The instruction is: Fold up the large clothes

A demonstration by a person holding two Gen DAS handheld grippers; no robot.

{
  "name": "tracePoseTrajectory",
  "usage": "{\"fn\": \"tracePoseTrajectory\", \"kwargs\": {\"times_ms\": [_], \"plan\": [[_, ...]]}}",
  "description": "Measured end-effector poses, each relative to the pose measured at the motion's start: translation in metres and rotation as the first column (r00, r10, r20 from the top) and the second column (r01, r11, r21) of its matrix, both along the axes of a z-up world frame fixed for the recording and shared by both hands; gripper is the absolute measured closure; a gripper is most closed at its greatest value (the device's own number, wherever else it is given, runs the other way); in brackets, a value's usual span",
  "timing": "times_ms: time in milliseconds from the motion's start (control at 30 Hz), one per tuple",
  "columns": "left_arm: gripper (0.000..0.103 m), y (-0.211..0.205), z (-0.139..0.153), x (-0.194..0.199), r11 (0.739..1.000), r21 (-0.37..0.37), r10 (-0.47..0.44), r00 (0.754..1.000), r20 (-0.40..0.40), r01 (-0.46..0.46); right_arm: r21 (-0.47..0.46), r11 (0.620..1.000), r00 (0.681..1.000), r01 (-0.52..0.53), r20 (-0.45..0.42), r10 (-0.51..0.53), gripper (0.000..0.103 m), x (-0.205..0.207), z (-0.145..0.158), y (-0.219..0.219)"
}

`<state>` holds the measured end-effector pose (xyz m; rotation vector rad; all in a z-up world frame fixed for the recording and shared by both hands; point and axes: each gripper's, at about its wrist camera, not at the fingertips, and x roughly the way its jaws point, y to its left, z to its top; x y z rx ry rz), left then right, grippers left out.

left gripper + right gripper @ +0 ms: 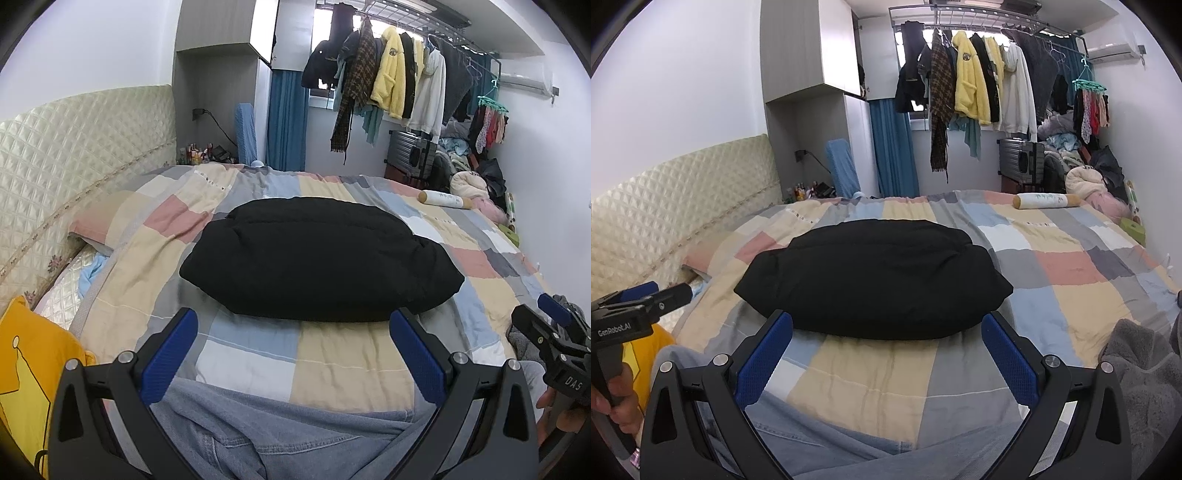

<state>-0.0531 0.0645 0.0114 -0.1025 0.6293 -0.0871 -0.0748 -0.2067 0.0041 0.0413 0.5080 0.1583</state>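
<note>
A black garment [317, 258] lies folded into a thick bundle on the patchwork quilt [280, 354] in the middle of the bed; it also shows in the right wrist view [875, 280]. My left gripper [293, 325] is open and empty, held just short of the bundle's near edge. My right gripper [886, 328] is open and empty too, at the same near edge. Each gripper shows in the other's view, the right one [554, 332] at the right side, the left one [646, 302] at the left side.
Light blue jeans [280, 428] lie at the near edge under the grippers. A yellow garment [33, 373] lies left, a grey fleece [1145, 369] right. A quilted headboard [74, 155] stands left. A roll pillow [1047, 201] and a hanging clothes rack [979, 88] are beyond.
</note>
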Motion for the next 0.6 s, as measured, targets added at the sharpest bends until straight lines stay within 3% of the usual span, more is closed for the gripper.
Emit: {"fn": "tracePoseTrajectory", "kwargs": {"times_ms": [600], "plan": [[0.000, 0.0000, -0.0024, 0.0003, 1.000, -0.001, -0.001, 1.000, -0.010, 0.001, 0.009, 1.000, 1.000, 0.007, -0.003, -0.007, 0.000, 0.0033, -0.0018, -0.0015]]}}
